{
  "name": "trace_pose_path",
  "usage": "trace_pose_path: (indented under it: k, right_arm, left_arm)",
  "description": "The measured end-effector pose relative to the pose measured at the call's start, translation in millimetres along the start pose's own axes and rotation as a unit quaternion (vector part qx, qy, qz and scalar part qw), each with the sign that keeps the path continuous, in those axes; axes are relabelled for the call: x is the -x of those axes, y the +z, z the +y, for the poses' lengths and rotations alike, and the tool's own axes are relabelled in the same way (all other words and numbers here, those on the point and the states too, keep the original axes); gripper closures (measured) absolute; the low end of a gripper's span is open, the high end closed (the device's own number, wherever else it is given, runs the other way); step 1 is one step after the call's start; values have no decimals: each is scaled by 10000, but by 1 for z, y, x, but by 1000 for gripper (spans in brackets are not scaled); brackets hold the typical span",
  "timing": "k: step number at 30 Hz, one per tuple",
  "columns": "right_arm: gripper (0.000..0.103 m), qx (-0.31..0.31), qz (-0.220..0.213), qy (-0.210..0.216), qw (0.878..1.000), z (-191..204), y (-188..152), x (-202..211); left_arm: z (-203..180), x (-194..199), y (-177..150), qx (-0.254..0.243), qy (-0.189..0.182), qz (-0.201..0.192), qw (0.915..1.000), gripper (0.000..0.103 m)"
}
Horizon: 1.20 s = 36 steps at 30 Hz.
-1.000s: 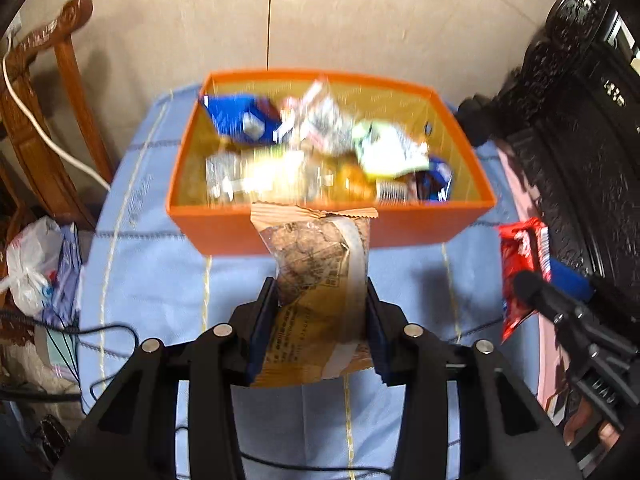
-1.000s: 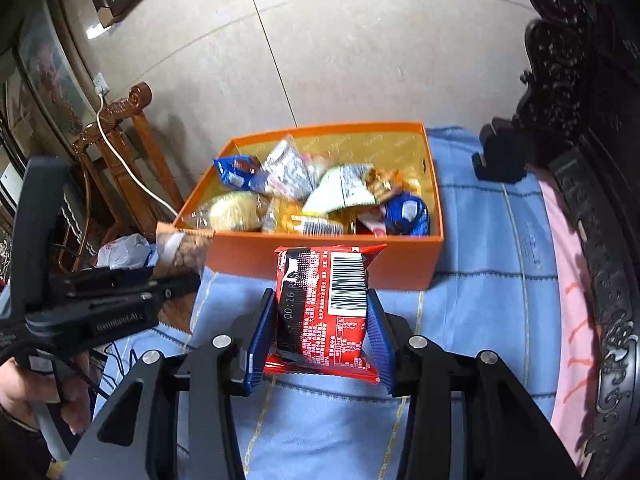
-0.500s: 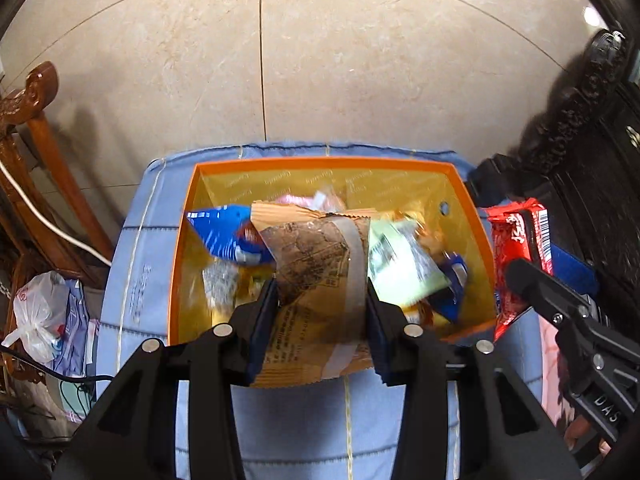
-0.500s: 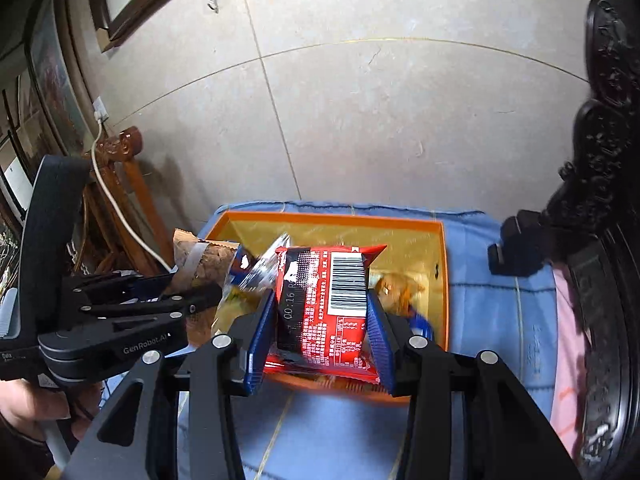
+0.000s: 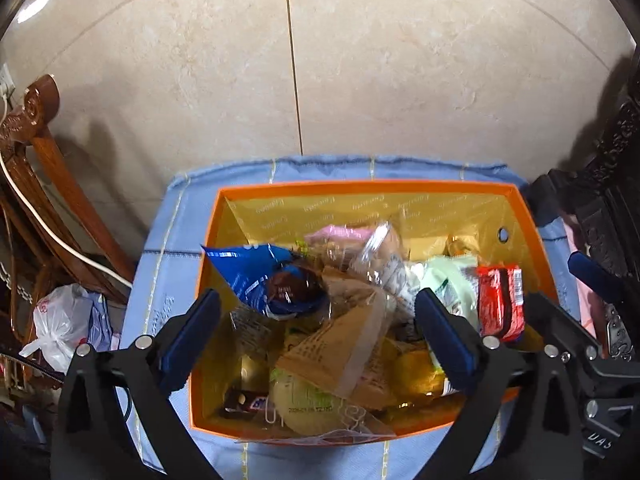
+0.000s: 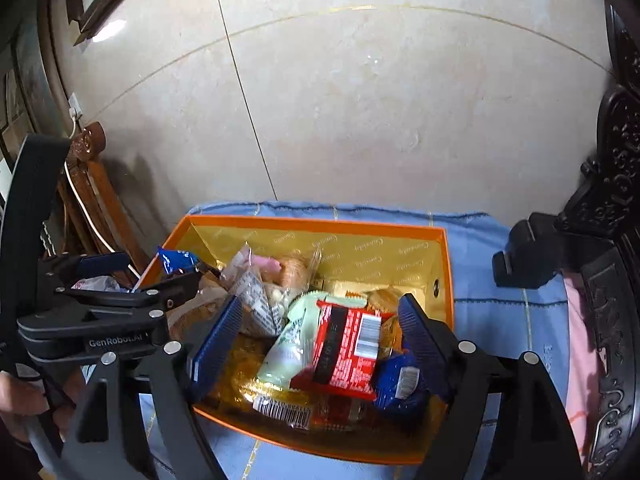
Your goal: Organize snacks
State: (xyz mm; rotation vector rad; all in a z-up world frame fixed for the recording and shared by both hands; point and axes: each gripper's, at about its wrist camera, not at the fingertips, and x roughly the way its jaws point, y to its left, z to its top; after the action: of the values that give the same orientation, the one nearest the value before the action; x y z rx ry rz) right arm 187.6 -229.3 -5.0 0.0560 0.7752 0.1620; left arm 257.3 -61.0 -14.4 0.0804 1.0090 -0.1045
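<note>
An orange box with a gold lining holds several snack packets. My left gripper hangs over it with its jaws opening. The brown paper packet lies loose on the pile between the pads, which do not touch it. My right gripper is over the right half of the box, its jaws also opening. The red packet rests tilted on the other snacks between those pads, free of them. The red packet also shows in the left wrist view. The left gripper appears at the left of the right wrist view.
The box sits on a blue cloth against a tiled wall. A wooden chair and a white plastic bag are at the left. Dark carved furniture stands at the right. A person's hand holds the left gripper.
Both grippers moved forward from in front of the box to over it. Both sets of jaws opened; the brown packet and the red packet dropped onto the pile.
</note>
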Motion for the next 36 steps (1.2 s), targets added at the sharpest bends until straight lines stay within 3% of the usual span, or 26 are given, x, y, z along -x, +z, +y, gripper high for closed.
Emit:
trace_pose_path:
  k: [9, 20, 26, 36]
  right_arm:
    - [22, -60, 64, -57, 9999, 5, -16, 23]
    - [22, -14, -87, -120, 9999, 27, -39, 88]
    - [22, 51, -212, -214, 9995, 39, -51, 121]
    - [22, 137, -391, -347, 9985, 53, -57, 160]
  left_arm:
    - [3, 20, -16, 90, 3, 105, 9999, 7]
    - [8, 83, -49, 199, -83, 14, 9998, 5]
    - [7, 103, -68, 58, 93, 120, 9999, 5]
    - [14, 138, -92, 238, -143, 183, 9994, 5]
